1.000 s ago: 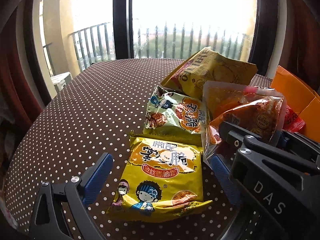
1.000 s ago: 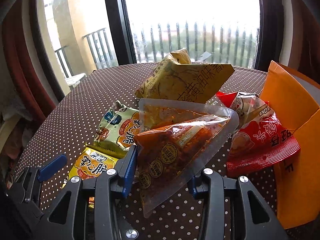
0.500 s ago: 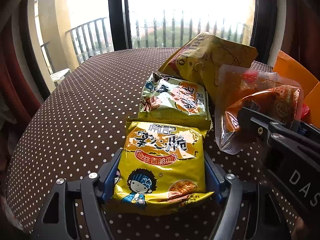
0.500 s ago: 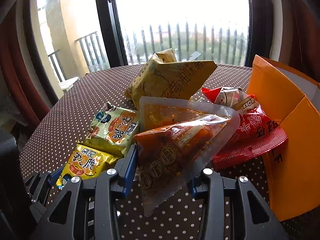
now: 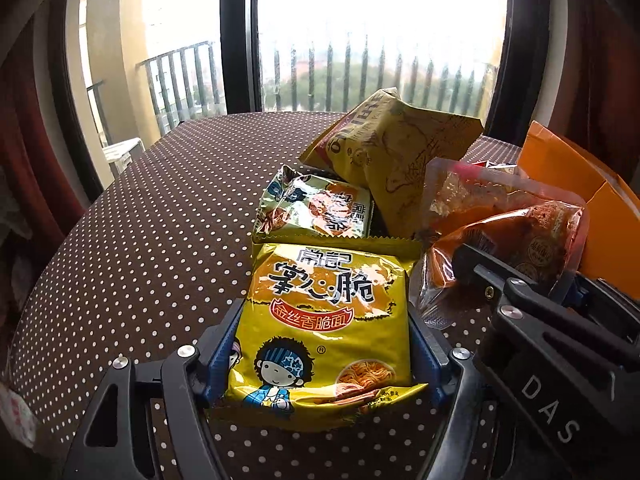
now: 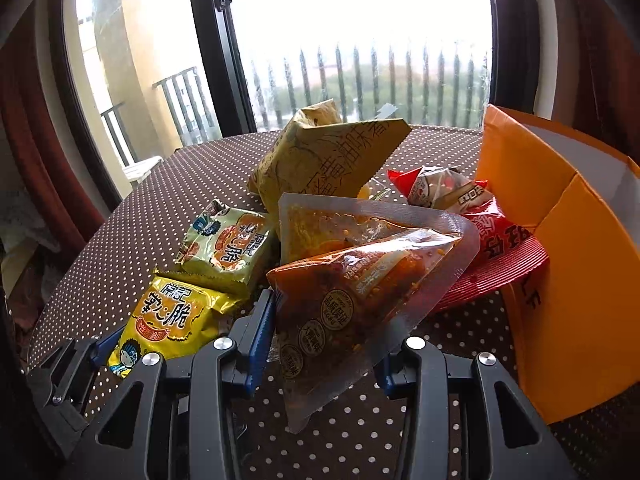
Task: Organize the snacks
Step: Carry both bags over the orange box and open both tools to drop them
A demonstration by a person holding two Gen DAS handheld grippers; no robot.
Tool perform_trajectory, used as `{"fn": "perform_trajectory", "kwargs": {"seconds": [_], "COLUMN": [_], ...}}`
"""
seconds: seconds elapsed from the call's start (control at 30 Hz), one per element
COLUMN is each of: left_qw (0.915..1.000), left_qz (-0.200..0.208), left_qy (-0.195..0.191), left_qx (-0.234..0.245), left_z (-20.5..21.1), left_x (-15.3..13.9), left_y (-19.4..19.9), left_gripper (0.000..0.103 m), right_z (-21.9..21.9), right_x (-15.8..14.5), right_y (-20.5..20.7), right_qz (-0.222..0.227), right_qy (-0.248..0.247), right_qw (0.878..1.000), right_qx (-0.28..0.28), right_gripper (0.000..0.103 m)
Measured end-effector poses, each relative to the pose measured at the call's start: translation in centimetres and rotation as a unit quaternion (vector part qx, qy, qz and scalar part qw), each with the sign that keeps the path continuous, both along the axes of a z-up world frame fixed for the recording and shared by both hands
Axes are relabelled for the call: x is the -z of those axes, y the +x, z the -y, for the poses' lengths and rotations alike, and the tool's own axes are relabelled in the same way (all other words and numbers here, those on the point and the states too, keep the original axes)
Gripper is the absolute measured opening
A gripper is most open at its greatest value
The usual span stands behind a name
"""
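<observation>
L gripper is clamped on the yellow noodle pack: blue pads press both side edges of the pack, near end of the pack sits between the fingers. Jaws closed in on it within the last sec and the pack is between them. The pack's far edge touches the green snack pack lying just beyond it on the table, brown cloth w/ white dots.

R gripper grips the clear pouch, orange-red contents, round stickers on the front. The pouch is pinched at its lower part; the left blue pad presses its side, the right pad is mostly hidden behind the film. The pouch stands tilted, its top corner leaning right, toward the red packet. From the L cam the same pouch shows at right, w/ the R gripper's black finger in front of it.

Far side, middle: big tan bag, propped up and crumpled, just behind the green pack and the pouch. Small wrapped snack sits on the far end of the red packet. Orange box at right, open, wall next to the red packet; can't tell if they touch.
</observation>
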State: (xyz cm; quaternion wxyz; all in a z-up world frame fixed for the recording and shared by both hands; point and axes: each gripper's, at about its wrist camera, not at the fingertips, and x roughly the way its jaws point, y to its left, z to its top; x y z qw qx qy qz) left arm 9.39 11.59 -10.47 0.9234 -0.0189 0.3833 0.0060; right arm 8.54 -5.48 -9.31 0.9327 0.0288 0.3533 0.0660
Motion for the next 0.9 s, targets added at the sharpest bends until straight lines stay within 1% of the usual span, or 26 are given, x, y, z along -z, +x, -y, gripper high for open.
{"fn": "perform_trajectory", "kwargs": {"seconds": [0.3, 0.6, 0.9], "left_qw": [0.9999, 0.9986, 0.9956], "left_qz": [0.015, 0.050, 0.089], "left_qy": [-0.001, 0.016, 0.027], "left_qx": [-0.007, -0.001, 0.008], "left_z": [1.7, 4.3, 6.3], "left_x": [-2.6, -6.1, -9.8], "left_y": [-0.9, -1.7, -2.6], "left_gripper": [0.075, 0.075, 0.075], "right_z": [1.5, 3.6, 5.7], "right_x": [-2.0, -4.7, -8.1], "right_y": [-0.7, -0.9, -1.6], "right_qz": [0.023, 0.048, 0.078], "right_qy": [0.003, 0.010, 0.014], "right_qw": [1.000, 0.999, 0.997], "right_qx": [-0.002, 0.001, 0.000], "right_gripper": [0.045, 0.045, 0.045]}}
